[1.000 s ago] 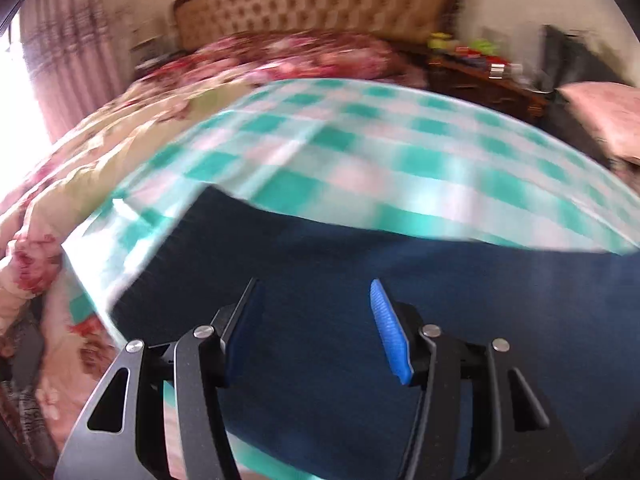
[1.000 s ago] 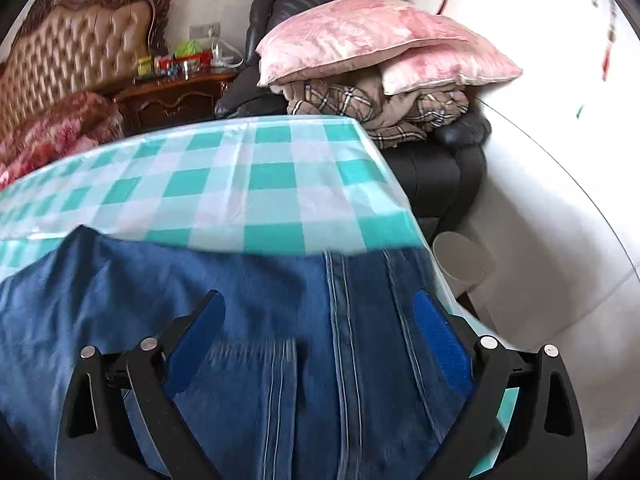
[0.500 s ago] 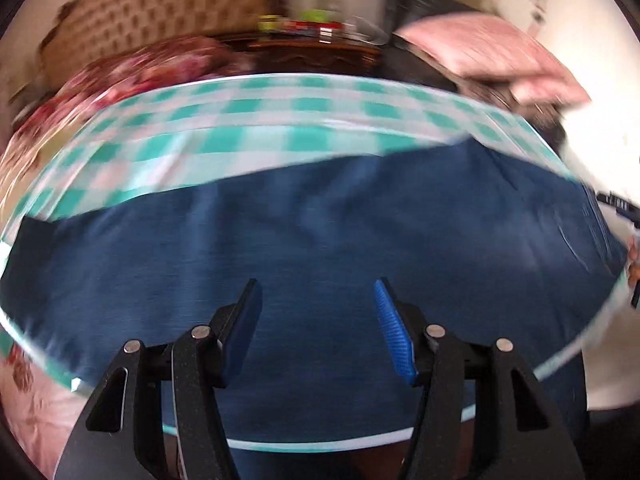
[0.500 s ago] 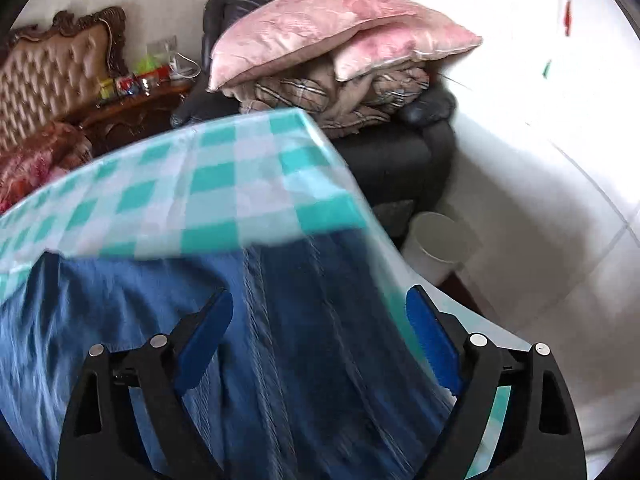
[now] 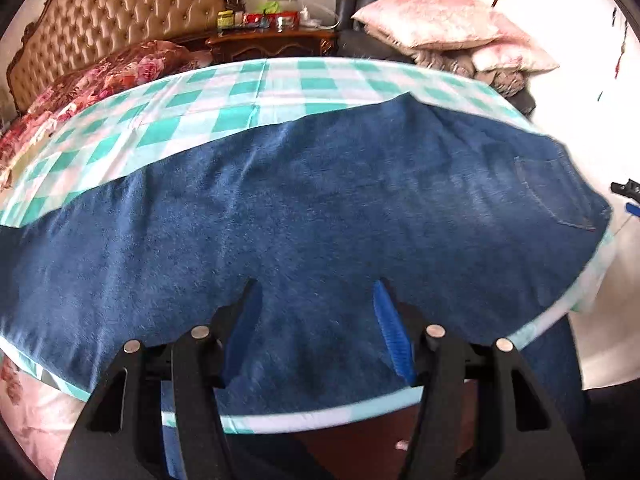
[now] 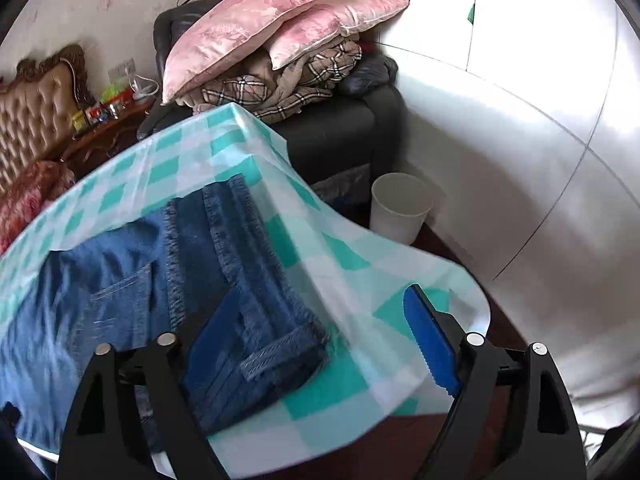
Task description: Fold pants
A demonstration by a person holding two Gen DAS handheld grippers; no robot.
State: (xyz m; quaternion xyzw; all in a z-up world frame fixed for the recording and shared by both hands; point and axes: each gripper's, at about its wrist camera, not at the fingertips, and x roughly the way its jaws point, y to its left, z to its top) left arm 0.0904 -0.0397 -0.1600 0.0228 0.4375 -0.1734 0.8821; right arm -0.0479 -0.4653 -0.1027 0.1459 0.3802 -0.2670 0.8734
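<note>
Blue denim pants (image 5: 320,216) lie flat across a table covered with a green-and-white checked cloth (image 5: 224,104). My left gripper (image 5: 318,320) is open and empty, just above the pants near the table's front edge. In the right wrist view the waistband end of the pants (image 6: 224,280) lies by the table's right edge, on the checked cloth (image 6: 360,264). My right gripper (image 6: 320,344) is open and empty above that end. The right gripper's tip (image 5: 628,196) shows at the far right of the left wrist view.
A bed with a tufted headboard (image 5: 120,16) and floral bedding stands behind left. A wooden nightstand (image 5: 272,40) with small items is behind the table. A dark armchair (image 6: 344,136) piled with pink pillows (image 6: 260,28) and a white bin (image 6: 400,208) stand at the right.
Both grippers have pulled back and up from the pants. The left view swung right from the leg end to the middle. The right view swung right, past the waistband to the table's edge.
</note>
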